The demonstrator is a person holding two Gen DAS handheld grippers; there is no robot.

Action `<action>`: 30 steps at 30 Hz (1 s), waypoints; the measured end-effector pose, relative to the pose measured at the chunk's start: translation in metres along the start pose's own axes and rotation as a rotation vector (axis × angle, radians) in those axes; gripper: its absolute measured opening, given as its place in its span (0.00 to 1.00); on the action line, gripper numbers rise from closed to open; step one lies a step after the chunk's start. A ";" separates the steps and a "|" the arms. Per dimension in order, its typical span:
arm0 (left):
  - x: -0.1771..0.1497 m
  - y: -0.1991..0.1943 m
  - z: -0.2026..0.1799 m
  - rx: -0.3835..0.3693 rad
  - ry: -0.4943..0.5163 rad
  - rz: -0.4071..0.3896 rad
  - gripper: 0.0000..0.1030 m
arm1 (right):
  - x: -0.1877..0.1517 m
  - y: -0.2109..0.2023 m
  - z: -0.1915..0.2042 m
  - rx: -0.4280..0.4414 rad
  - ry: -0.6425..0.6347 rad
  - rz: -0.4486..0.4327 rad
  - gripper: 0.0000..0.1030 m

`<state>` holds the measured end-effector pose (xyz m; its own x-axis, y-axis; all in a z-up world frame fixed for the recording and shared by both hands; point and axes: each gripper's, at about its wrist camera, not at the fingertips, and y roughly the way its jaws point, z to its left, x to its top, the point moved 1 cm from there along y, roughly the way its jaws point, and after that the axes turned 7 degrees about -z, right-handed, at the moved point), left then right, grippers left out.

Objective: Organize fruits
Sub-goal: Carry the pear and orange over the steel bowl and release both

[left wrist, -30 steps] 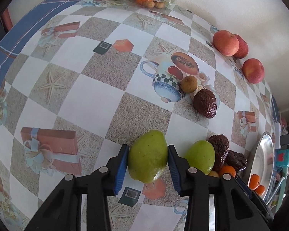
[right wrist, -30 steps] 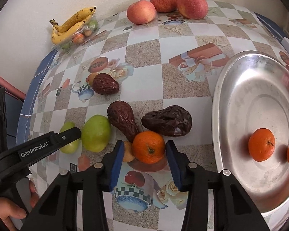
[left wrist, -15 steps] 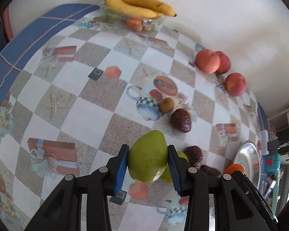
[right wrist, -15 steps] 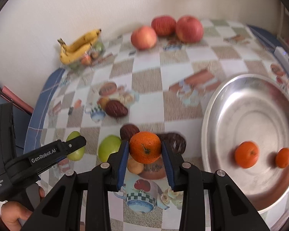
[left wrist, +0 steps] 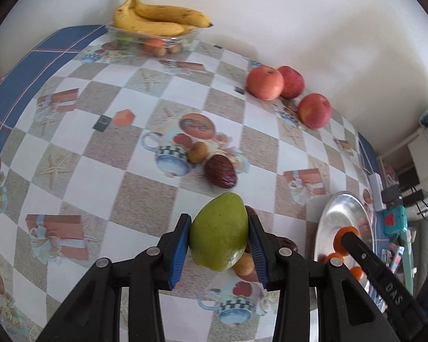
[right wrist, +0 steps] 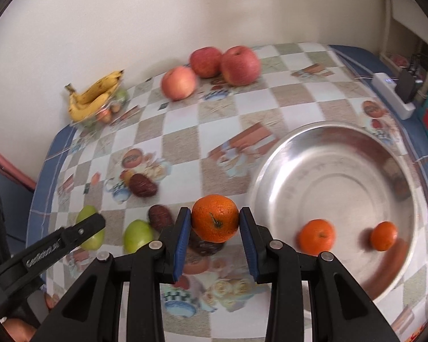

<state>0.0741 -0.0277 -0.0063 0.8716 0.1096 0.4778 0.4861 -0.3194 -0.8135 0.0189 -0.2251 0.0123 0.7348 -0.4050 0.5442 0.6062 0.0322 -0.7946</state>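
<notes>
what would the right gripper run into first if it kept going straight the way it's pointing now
Probably the tablecloth, not a fruit. The right gripper, shut on the orange, aims steeply down at the patterned cloth just left of the metal tray's rim. A dark wrinkled fruit lies below the orange, so depth is uncertain.

A smooth green mango-shaped fruit (left wrist: 219,232) sits upright, pinched between the left tongs (left wrist: 219,243), off the tabletop. A dimpled round orange tangerine (right wrist: 215,222) is clamped between the right tongs (right wrist: 215,228).
</notes>
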 end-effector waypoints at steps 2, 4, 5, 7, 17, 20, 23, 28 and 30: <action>-0.002 0.000 -0.007 -0.006 0.021 -0.002 0.41 | 0.003 -0.003 -0.010 -0.022 0.017 -0.011 0.35; -0.004 -0.001 -0.016 -0.019 0.044 -0.005 0.41 | 0.005 -0.005 -0.021 -0.032 0.049 -0.016 0.35; -0.005 0.000 -0.022 -0.028 0.054 -0.006 0.41 | 0.006 -0.006 -0.027 -0.035 0.069 -0.018 0.35; -0.008 0.000 -0.032 -0.047 0.075 -0.006 0.41 | 0.009 -0.008 -0.037 -0.043 0.099 -0.022 0.35; -0.030 0.006 -0.097 -0.156 0.251 -0.005 0.41 | 0.012 -0.017 -0.100 -0.142 0.253 -0.023 0.35; -0.044 0.009 -0.127 -0.189 0.359 -0.009 0.41 | 0.013 -0.019 -0.112 -0.173 0.271 -0.030 0.35; -0.056 0.013 -0.146 -0.212 0.421 -0.001 0.41 | 0.013 -0.021 -0.119 -0.171 0.285 -0.033 0.36; -0.068 0.021 -0.160 -0.224 0.462 0.012 0.42 | 0.013 -0.021 -0.122 -0.167 0.288 -0.028 0.36; -0.070 0.023 -0.162 -0.223 0.472 0.017 0.43 | 0.012 -0.019 -0.123 -0.169 0.293 -0.017 0.36</action>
<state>0.0141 -0.1951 -0.0044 0.7309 -0.3177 0.6041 0.4016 -0.5154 -0.7570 -0.0213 -0.3435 0.0010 0.5914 -0.6500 0.4772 0.5409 -0.1192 -0.8326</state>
